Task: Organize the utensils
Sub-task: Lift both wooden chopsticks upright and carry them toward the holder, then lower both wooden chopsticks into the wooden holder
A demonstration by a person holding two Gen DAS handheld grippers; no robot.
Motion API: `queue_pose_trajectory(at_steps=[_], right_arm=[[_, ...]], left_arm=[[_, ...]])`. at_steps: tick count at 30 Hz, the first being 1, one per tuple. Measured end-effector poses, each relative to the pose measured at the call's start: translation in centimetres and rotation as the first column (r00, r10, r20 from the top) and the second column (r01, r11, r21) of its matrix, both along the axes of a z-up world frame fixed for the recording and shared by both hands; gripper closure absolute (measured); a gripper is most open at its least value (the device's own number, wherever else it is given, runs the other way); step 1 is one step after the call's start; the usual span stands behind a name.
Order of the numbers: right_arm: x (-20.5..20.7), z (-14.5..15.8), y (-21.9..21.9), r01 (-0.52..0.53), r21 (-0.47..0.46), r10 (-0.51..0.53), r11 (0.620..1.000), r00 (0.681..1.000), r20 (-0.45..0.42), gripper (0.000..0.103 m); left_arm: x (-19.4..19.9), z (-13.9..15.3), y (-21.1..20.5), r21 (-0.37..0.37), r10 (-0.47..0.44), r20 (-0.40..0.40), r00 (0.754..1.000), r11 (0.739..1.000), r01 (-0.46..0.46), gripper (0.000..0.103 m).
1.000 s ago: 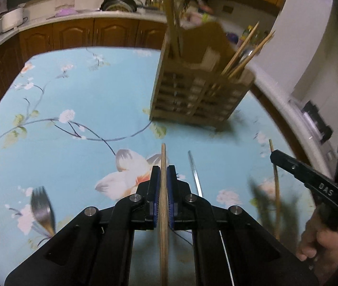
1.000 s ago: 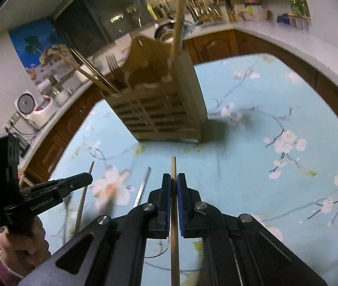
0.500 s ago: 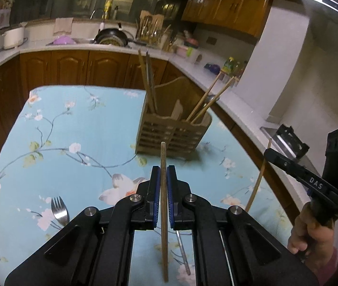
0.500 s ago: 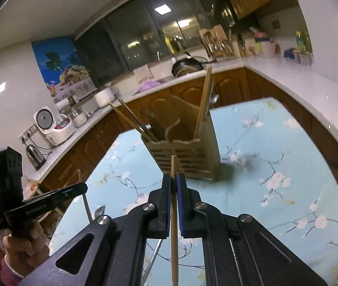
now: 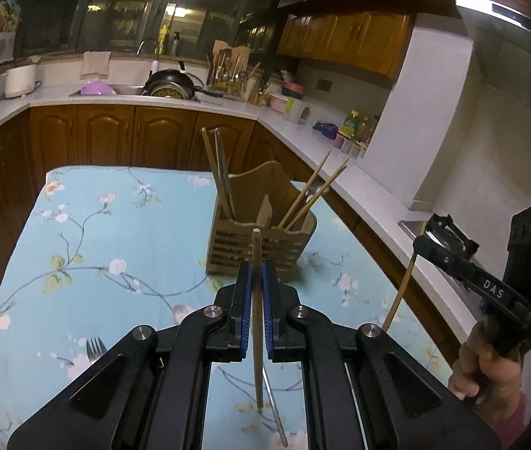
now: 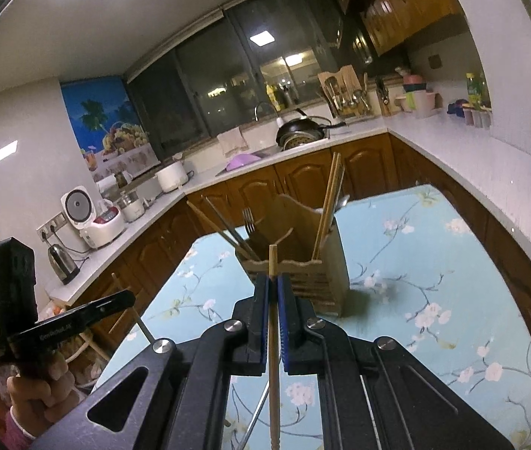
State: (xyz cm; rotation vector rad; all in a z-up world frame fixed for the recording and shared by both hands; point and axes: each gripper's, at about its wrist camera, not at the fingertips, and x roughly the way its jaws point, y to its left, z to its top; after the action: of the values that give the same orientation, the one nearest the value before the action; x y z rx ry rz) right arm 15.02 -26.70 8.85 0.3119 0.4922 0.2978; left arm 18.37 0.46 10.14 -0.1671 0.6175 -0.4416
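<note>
Two wooden chopsticks, one clamped in my left gripper, one in my right gripper, needed tips aimed down into the wooden holder before release

Place: home kitchen
Evidence: wooden cabinets, white countertop, sink with wok, rice cooker, kettle

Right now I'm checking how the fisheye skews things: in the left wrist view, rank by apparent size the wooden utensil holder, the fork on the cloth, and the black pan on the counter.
1. wooden utensil holder, clearly largest.
2. black pan, though it sits far back, so nearness makes its true size unsure.
3. fork on the cloth, smallest; only its tines show beside the gripper body.
</note>
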Motion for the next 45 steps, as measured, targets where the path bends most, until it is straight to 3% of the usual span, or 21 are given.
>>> queue_pose_trajectory(at_steps=[19, 32, 38, 45], right_arm=[[4.7, 3.1, -1.3, 0.062, 0.029, -0.065, 0.998, 0.991, 0.121, 0.098], [11.3, 7.4, -2.1, 0.176, 0.042, -0.181, 0.983, 0.944, 0.276, 0.098], [13.8, 7.6, -2.4, 0.213, 0.065, -0.223, 0.975, 0.926, 0.306, 0.098], [14.8, 4.4, -1.2, 0.226, 0.034, -0.225, 0.974, 0.923, 0.313, 0.098]], left_arm=[[4.1, 4.7, -0.9, -0.038, 0.039, 0.108, 0.993, 0.999, -0.035, 0.098], [10.3, 9.5, -3.0, -0.050, 0.135, 0.282, 0.950, 0.991, -0.126, 0.098], [13.1, 8.8, -4.4, -0.034, 0.177, 0.325, 0.929, 0.984, -0.175, 0.098], [14.7, 4.5, -5.4, -0.011, 0.178, 0.269, 0.946, 0.983, -0.182, 0.098]])
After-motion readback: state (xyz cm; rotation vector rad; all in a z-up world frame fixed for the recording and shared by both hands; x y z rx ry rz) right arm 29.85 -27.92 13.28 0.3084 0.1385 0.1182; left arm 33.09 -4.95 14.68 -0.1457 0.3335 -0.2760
